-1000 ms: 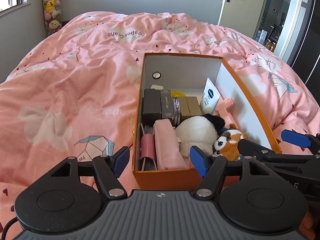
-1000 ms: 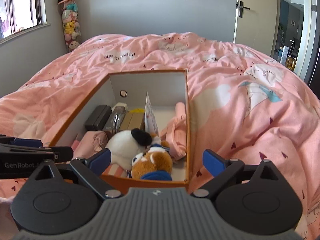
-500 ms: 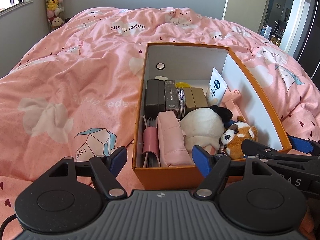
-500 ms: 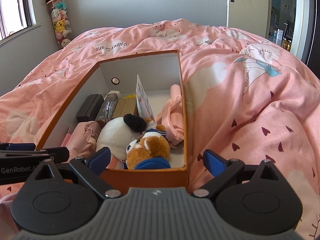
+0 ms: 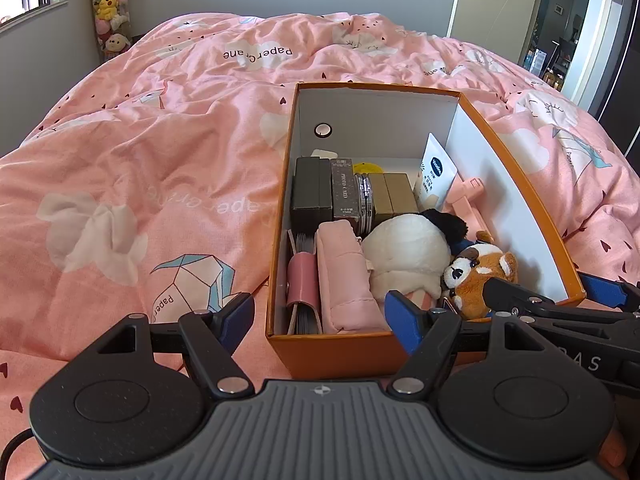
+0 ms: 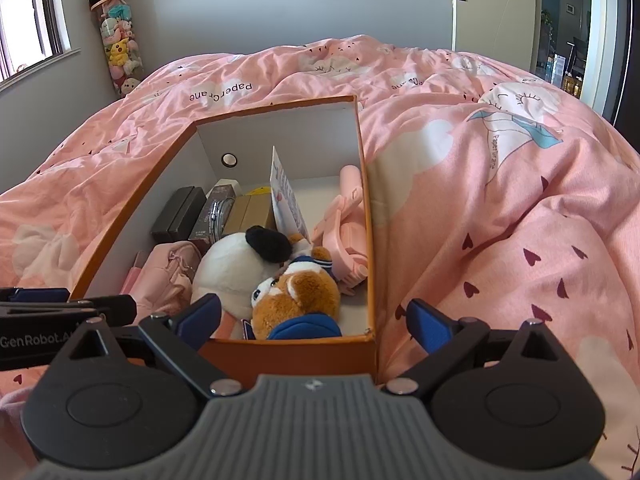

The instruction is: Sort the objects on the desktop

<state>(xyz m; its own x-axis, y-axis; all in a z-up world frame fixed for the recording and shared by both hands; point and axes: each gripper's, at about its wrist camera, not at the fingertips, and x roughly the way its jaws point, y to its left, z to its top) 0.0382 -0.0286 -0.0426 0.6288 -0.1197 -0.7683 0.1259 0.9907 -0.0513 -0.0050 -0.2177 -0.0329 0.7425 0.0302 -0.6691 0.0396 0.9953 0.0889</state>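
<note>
An orange box (image 5: 332,350) (image 6: 288,354) sits on the pink bed. It holds dark boxes (image 5: 312,194), gold boxes (image 5: 392,200), a pink pouch (image 5: 340,280), a white panda plush (image 5: 408,256) (image 6: 232,268), a red panda plush (image 5: 476,280) (image 6: 300,292), a white tube (image 5: 434,178) and a pink plastic item (image 6: 348,236). My left gripper (image 5: 320,316) is open and empty, straddling the box's near left corner. My right gripper (image 6: 316,322) is open and empty, straddling the near right corner.
A pink duvet (image 5: 140,184) covers the whole bed around the box. A column of plush toys (image 6: 118,56) hangs in the far left corner. An open door (image 6: 560,20) is at the far right.
Both grippers have risen and tilted down, so the box sits lower and more of its inside shows. Both stay open.
</note>
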